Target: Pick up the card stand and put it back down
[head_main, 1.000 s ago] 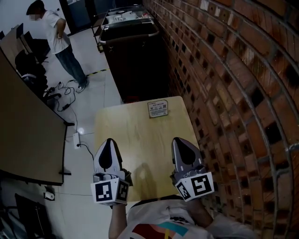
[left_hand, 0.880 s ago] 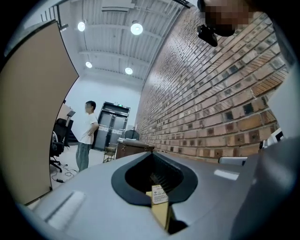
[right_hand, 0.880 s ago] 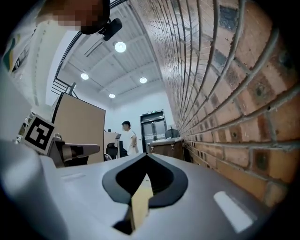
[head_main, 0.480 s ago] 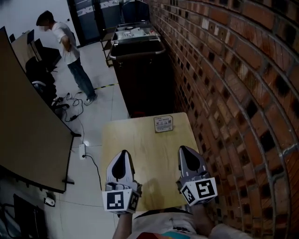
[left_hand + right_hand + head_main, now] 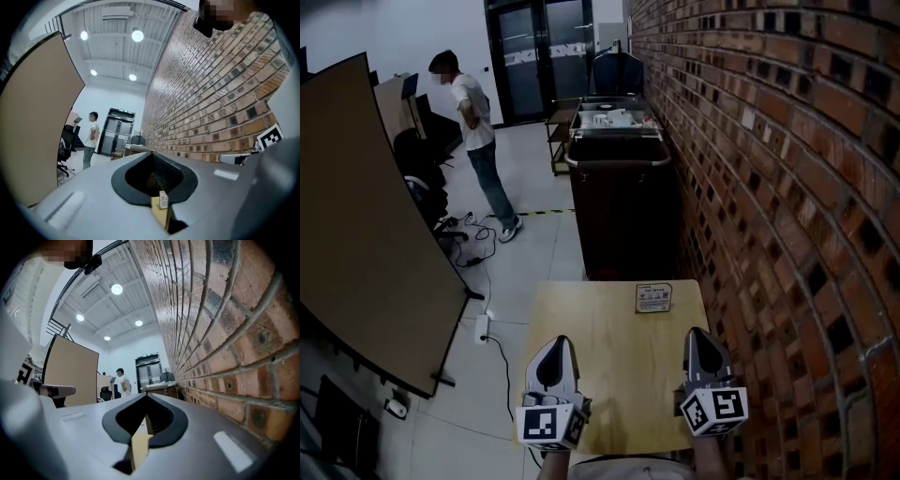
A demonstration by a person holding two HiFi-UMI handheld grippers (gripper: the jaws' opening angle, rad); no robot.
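Note:
The card stand (image 5: 653,298) is a small upright sign at the far edge of the light wooden table (image 5: 614,337), near the brick wall. My left gripper (image 5: 556,340) hovers over the table's near left part, jaws together and empty. My right gripper (image 5: 695,332) hovers over the near right part, also shut with nothing in it. Both are well short of the stand. In the left gripper view the card stand (image 5: 163,199) shows small through the slit under the closed jaws. The right gripper view shows only a strip of table (image 5: 139,446) through the slit.
A dark cart (image 5: 622,202) with items on top stands just beyond the table. The brick wall (image 5: 787,206) runs along the right. A brown partition board (image 5: 370,253) leans at left. A person (image 5: 478,131) stands further back, with cables and a power strip (image 5: 483,328) on the floor.
The head view has tilted up, so the table, stand and both grippers sit lower in the picture and more of the room shows. Both grippers stay shut and empty; the stand has not moved.

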